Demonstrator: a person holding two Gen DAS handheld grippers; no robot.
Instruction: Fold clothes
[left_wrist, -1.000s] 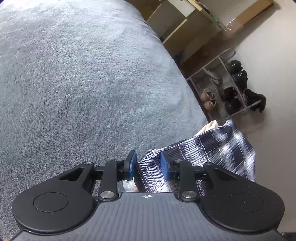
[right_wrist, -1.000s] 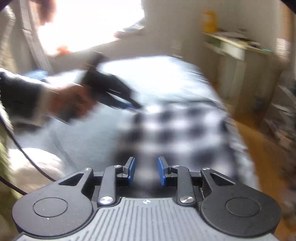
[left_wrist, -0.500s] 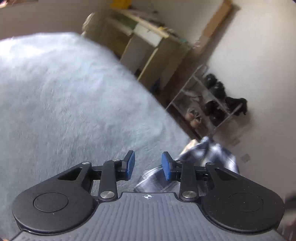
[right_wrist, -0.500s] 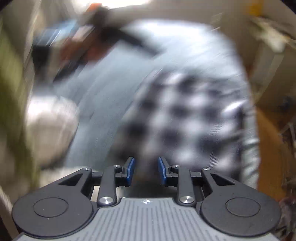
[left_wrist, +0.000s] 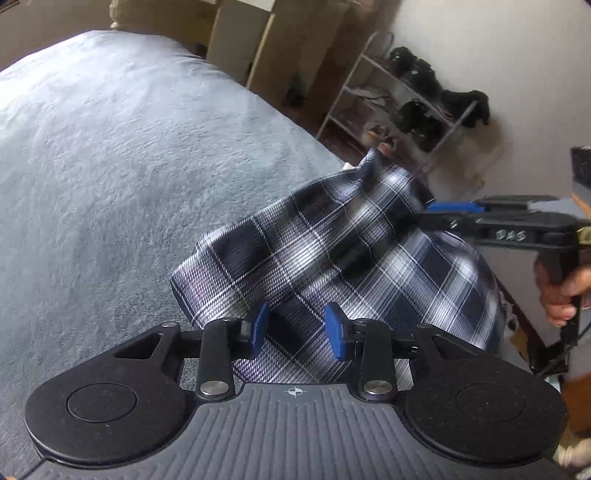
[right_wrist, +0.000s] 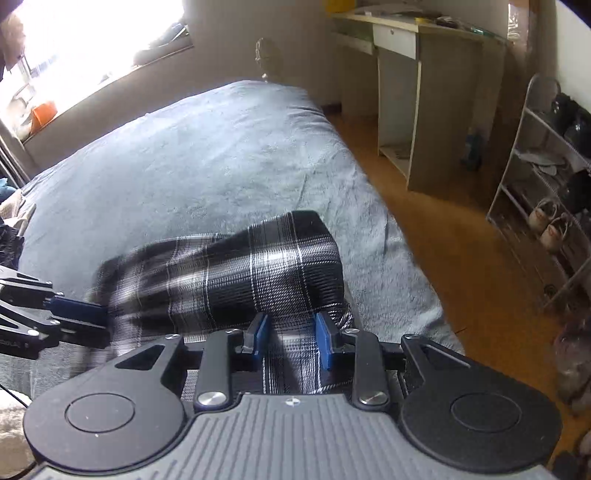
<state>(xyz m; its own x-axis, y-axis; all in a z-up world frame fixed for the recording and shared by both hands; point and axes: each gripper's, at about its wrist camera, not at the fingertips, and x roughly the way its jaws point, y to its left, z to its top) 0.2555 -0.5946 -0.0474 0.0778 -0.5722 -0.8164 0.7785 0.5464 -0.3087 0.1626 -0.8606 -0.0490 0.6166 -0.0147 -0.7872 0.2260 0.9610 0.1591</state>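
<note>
A dark blue and white plaid shirt hangs bunched just above the grey bed, stretched between my two grippers. My left gripper has a thick fold of it between its blue pads, jaws set fairly wide and easing wider. In the left wrist view my right gripper comes in from the right and clamps the shirt's far end. In the right wrist view the shirt runs between the right gripper's pads, and the left gripper grips its blurred left end.
The bed's blanket stretches away behind the shirt. Right of the bed is wooden floor, a pale desk and a wire shoe rack. A hand holds the right gripper's handle. A bright window is at top left.
The shirt has come up from the bed's edge and now spans both grippers. The right gripper has swung in beside the left. The left gripper's pads stand slightly wider apart.
</note>
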